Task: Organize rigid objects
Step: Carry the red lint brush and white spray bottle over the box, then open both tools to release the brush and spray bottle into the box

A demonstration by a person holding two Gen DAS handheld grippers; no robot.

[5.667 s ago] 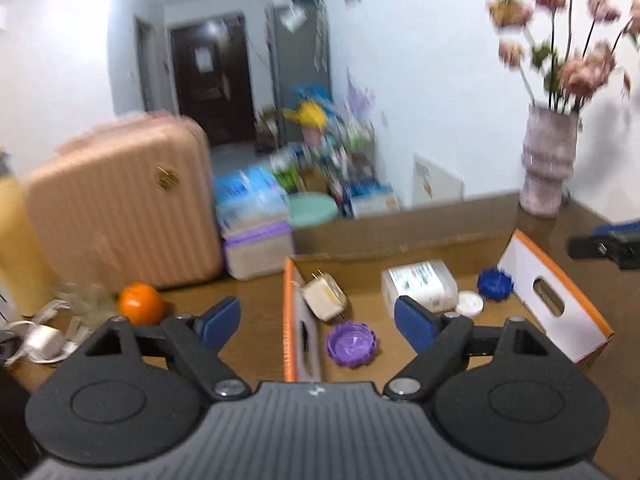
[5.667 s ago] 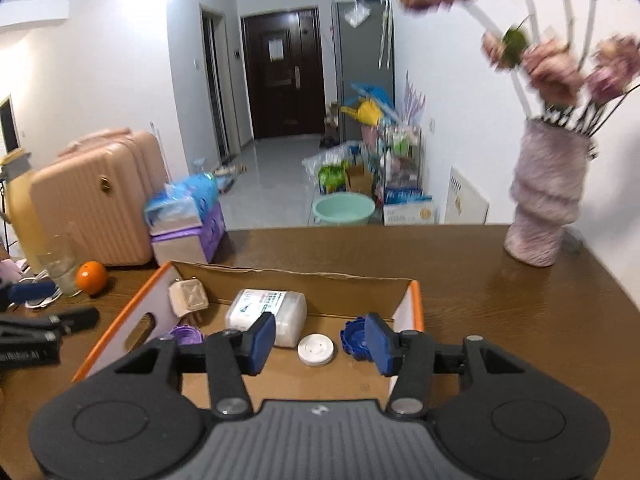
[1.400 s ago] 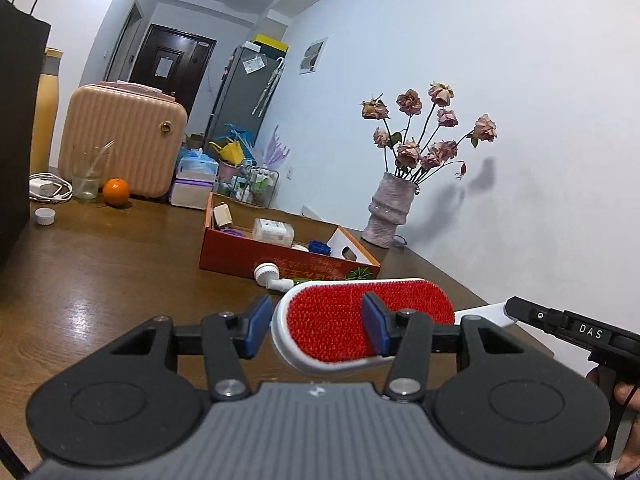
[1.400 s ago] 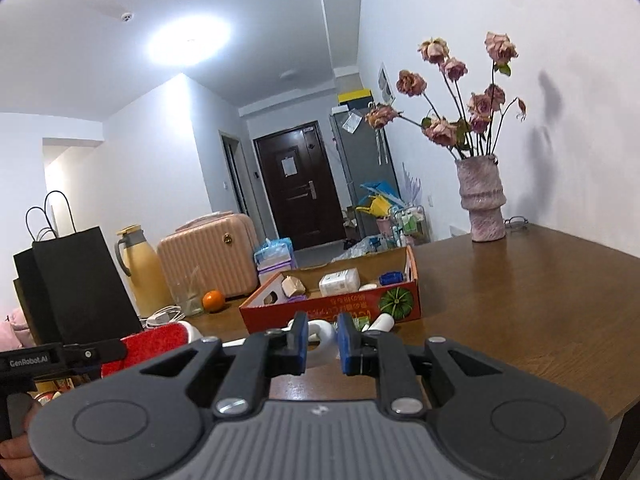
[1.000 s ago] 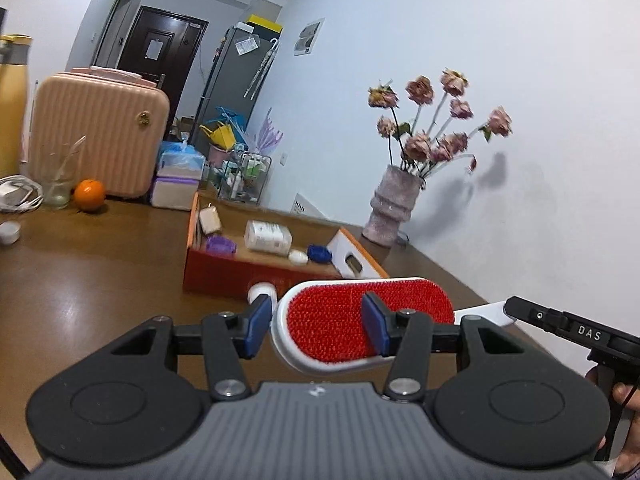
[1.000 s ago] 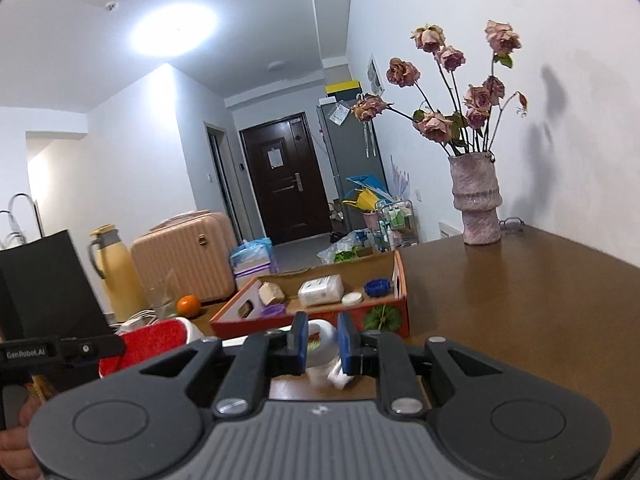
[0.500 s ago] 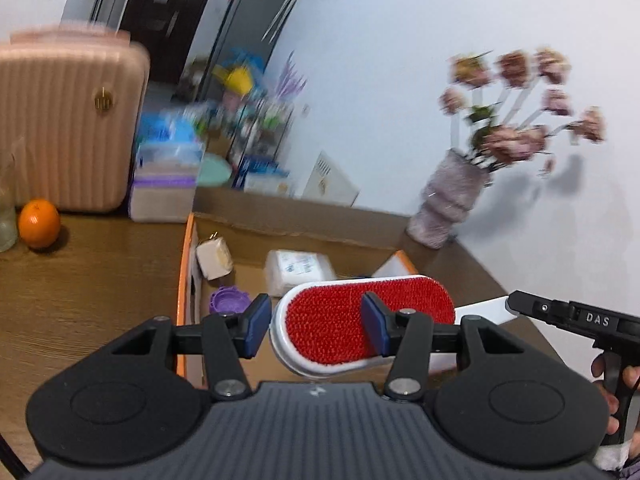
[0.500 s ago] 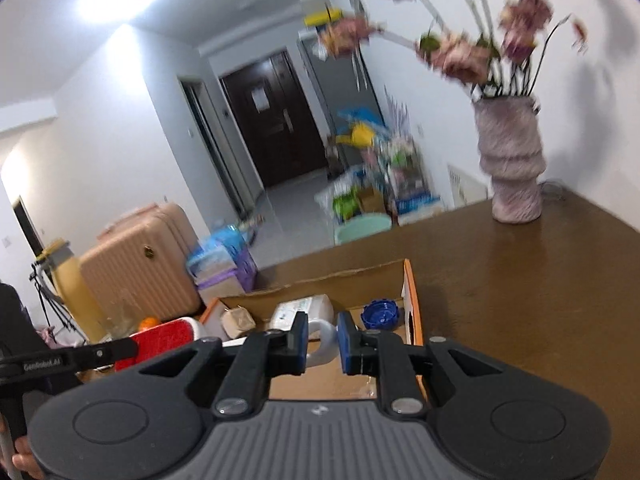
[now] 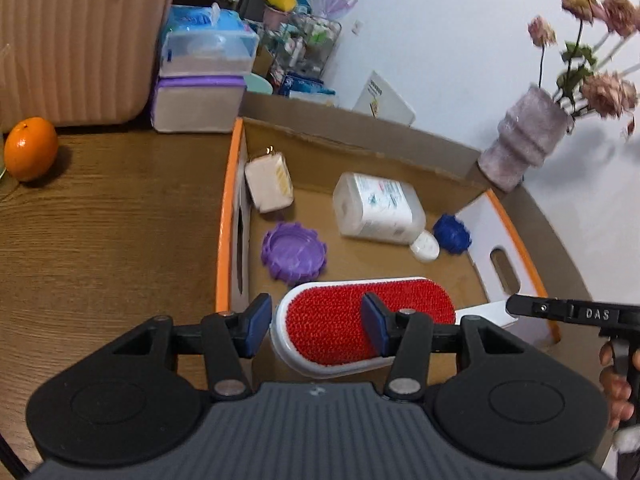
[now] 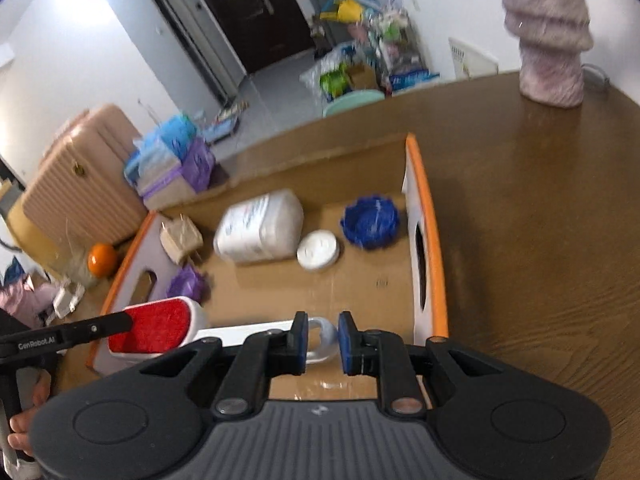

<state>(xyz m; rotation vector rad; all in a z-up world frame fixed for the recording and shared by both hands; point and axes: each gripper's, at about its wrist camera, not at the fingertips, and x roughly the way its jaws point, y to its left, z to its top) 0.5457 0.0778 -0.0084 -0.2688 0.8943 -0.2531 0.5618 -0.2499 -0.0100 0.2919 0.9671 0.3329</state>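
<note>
My left tool (image 9: pixel 316 326) grips the red head of the lint brush (image 9: pixel 366 316), pads against its two flanks; my right tool (image 10: pixel 323 340) is nearly closed on the white loop handle of the same brush (image 10: pixel 320 338). Both hands carry one object between them.

Change noted: a second ago the brush was held above the tabletop (image 9: pixel 100 220) short of the cardboard box (image 9: pixel 230 216), with both tools looking across the room. Both have since tipped downward and advanced, and the brush now hangs over the near half of the box, apart from the floor as far as I can judge. The grip on each end is unchanged.

Box contents, read from the left wrist view: purple cap (image 9: pixel 293 253) at 11 o'clock from the brush head, plug adapter (image 9: pixel 269 187) beyond it against the left wall, white bottle (image 9: pixel 378 208) lying at 12 o'clock, white cap (image 9: pixel 425 245) and blue cap (image 9: pixel 452 234) at 1 o'clock. The strip of floor under the brush looks free.

Assessment: transport is finished and placement is at hand. The brush needs lowering level, staying on my side of the purple cap, before either tool lets go. Risk: letting go of one end early would swing the brush onto the caps.
</note>
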